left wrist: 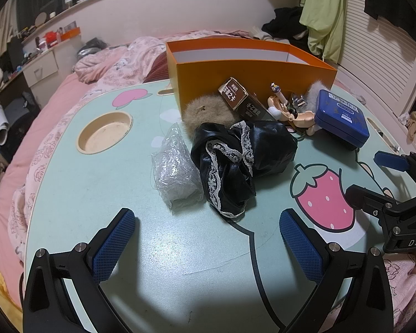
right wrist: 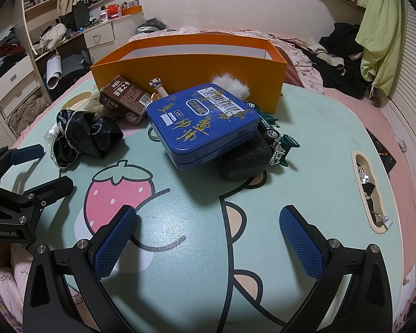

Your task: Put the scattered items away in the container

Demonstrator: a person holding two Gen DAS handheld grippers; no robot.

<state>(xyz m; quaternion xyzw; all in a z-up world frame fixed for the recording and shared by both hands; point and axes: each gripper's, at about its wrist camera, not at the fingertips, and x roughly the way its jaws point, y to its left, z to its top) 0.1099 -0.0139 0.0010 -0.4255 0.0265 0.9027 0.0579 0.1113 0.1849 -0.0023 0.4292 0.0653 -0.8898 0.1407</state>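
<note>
An open orange box [left wrist: 252, 83] [right wrist: 185, 75] stands at the back of the mint lap table [left wrist: 97, 194]. In front of it lie a black lace cloth [left wrist: 235, 161] [right wrist: 80, 136], a clear plastic bag [left wrist: 174, 174], a brown furry item [left wrist: 208, 113], a brown carton [left wrist: 235, 97] [right wrist: 124, 100], a small figurine [left wrist: 283, 108] and a blue tin [left wrist: 341, 116] [right wrist: 205, 122]. The tin rests tilted on a black block [right wrist: 244, 161] beside a green toy car [right wrist: 277, 136]. My left gripper [left wrist: 207, 216] is open and empty, short of the cloth. My right gripper [right wrist: 208, 213] is open and empty, short of the tin.
A round cup recess [left wrist: 105, 133] sits at the table's left. A slot [right wrist: 368, 191] at the right edge holds foil wrappers. A white fluffy puff [right wrist: 230, 82] leans against the box. The table rests on a pink bed [left wrist: 41, 127]; clothes pile at the back right.
</note>
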